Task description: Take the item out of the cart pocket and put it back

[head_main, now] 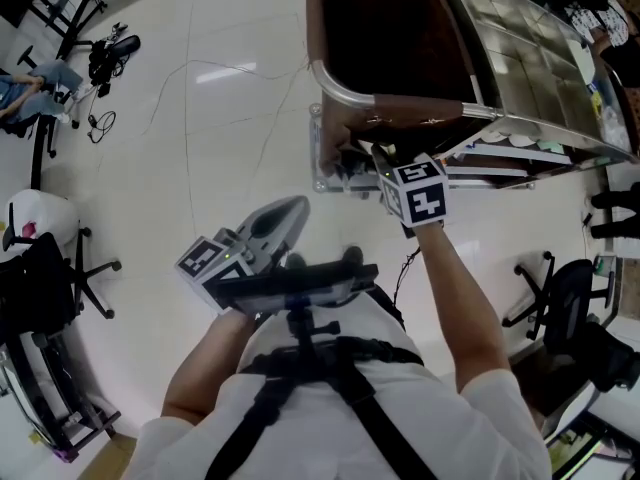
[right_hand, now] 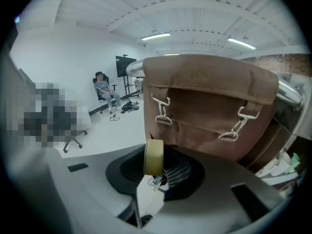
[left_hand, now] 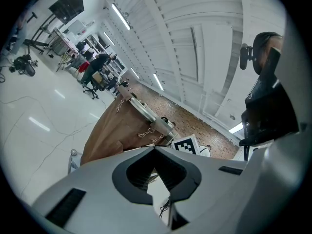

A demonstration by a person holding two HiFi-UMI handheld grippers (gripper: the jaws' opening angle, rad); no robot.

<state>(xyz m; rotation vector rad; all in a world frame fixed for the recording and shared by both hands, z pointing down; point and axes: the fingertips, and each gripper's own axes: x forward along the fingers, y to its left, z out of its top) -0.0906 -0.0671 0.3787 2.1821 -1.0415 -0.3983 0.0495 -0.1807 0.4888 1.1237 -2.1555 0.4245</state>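
A brown fabric bag hangs on the cart's metal frame [head_main: 345, 88]. In the right gripper view its pocket flap [right_hand: 209, 106], with metal clips, fills the space just ahead. My right gripper [right_hand: 157, 177] is shut on a yellowish roll of tape [right_hand: 154, 155], held upright on edge right in front of the pocket. In the head view the right gripper [head_main: 362, 160] reaches down to the bag's near side, marker cube [head_main: 420, 194] behind it; the roll is hidden there. My left gripper [head_main: 292, 211] is held back over the floor, jaw tips touching, nothing in them. The left gripper view shows the bag [left_hand: 114, 130] ahead.
Office chairs stand at the left [head_main: 45, 278] and right [head_main: 565, 298]. Cables and gear [head_main: 110, 58] lie on the white floor. The cart's shelves [head_main: 520, 148] with white items run to the right. A person sits on a distant chair [right_hand: 105, 94].
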